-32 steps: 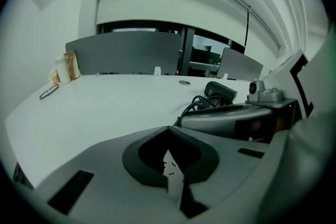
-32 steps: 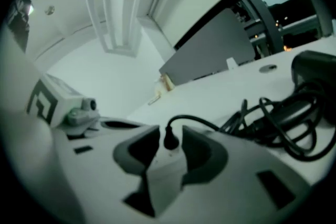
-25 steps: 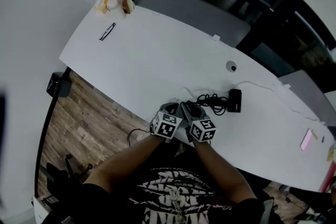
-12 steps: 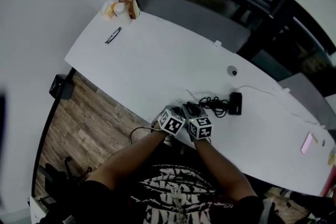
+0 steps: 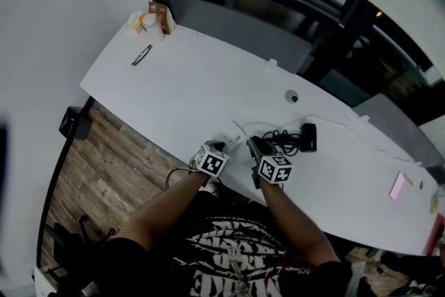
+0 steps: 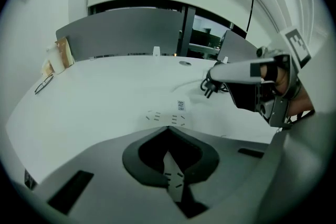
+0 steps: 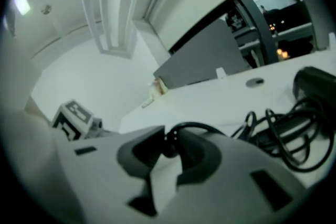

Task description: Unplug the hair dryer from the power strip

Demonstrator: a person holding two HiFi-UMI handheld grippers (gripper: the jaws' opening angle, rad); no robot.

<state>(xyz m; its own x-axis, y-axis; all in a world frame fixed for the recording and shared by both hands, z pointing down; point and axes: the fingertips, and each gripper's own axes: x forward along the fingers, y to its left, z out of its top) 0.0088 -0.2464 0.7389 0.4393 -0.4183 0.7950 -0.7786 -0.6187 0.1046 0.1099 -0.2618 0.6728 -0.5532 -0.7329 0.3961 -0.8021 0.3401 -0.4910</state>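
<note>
**Plug clear of the strip, a gripper on each**

The right gripper pinches the black plug, and its jaws have just been closing. The prongs hang bare above the table, apart from the sockets. From the plug the cord loops away to the hair dryer, which lies right of centre in the head view. The left gripper is clamped narrow on the near end of the white power strip, at lower centre on the white table.
</note>
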